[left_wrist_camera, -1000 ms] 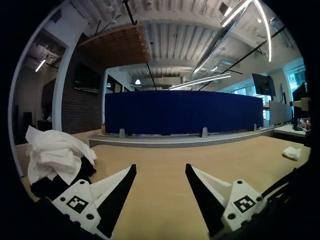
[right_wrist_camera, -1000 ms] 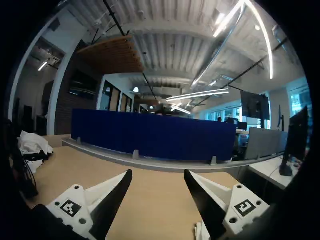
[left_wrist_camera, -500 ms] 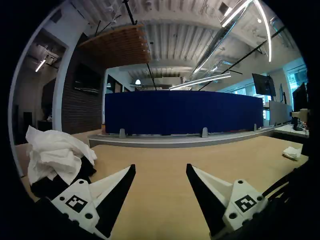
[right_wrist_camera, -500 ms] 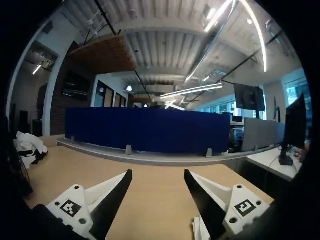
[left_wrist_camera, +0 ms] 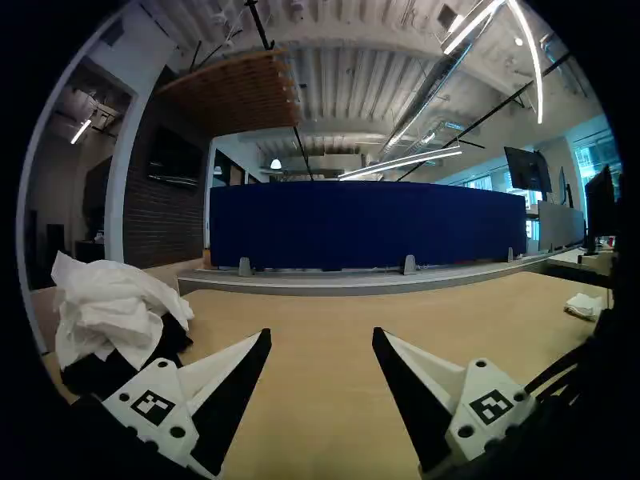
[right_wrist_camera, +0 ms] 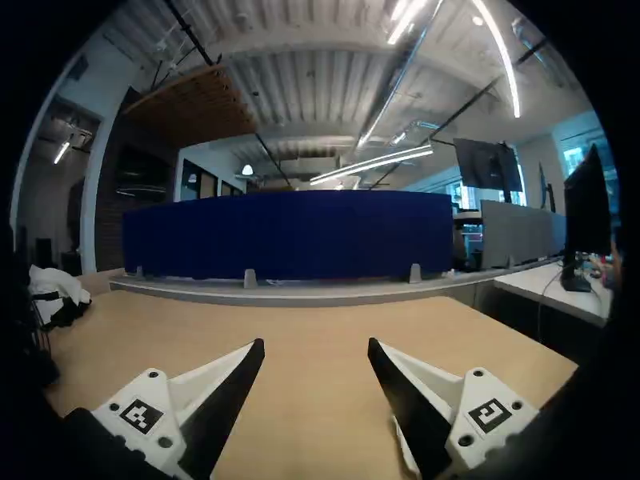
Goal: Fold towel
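A crumpled white towel (left_wrist_camera: 112, 312) lies heaped on something black at the left edge of the tabletop (left_wrist_camera: 448, 308). In the right gripper view the towel (right_wrist_camera: 52, 284) sits far off to the left. A small folded white cloth (left_wrist_camera: 584, 304) rests far to the right. The left hand-held gripper (left_wrist_camera: 321, 334) hangs low over bare wood, fingers apart, holding nothing. The right hand-held gripper (right_wrist_camera: 315, 344) is likewise spread and empty. A blue divider (left_wrist_camera: 360, 224) runs along the far edge.

I see a smooth, matt wooden table (left_wrist_camera: 320, 400), soft crumpled white cloth towels (left_wrist_camera: 112, 308), a matt blue fabric-looking screen (left_wrist_camera: 360, 224), and matt white plastic fingers (left_wrist_camera: 200, 370) on my left gripper (left_wrist_camera: 321, 336)
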`<state>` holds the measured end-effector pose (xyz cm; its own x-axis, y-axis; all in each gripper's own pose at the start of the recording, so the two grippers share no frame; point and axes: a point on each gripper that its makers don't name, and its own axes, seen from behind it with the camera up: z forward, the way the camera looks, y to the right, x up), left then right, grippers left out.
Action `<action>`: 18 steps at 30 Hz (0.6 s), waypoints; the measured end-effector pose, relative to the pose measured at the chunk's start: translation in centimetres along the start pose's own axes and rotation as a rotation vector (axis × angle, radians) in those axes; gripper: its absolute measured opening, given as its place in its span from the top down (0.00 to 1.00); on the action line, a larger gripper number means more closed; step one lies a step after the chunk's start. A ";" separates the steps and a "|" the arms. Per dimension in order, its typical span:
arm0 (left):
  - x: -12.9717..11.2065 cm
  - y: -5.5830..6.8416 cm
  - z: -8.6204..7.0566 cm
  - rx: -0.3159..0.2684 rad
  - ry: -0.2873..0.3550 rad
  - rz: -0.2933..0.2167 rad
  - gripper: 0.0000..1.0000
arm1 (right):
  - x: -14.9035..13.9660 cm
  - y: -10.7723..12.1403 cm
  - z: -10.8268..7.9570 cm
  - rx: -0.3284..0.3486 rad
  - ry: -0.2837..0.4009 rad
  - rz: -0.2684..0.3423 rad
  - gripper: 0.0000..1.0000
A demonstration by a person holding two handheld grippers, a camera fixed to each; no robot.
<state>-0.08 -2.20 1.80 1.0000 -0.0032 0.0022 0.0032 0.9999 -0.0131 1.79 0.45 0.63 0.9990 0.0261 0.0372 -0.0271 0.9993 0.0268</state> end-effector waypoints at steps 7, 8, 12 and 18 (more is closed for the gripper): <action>0.0 0.0 0.1 0.000 0.000 0.000 0.06 | -0.8 0.1 0.1 -0.001 0.009 0.006 0.00; 0.0 0.0 0.1 0.000 0.000 0.000 0.06 | -0.9 0.0 0.1 -0.001 0.009 0.005 0.00; 0.0 0.0 0.1 0.000 0.000 0.000 0.06 | -1.6 0.0 -0.1 -0.007 0.008 -0.003 0.00; 0.0 0.0 0.1 0.000 0.000 0.000 0.06 | -1.9 -0.2 -0.1 -0.010 0.006 -0.009 0.00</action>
<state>-0.10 -2.15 1.88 1.0000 -0.0032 0.0022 0.0032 0.9999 -0.0130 -0.10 0.21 0.44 0.9994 0.0173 0.0309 -0.0179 0.9997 0.0168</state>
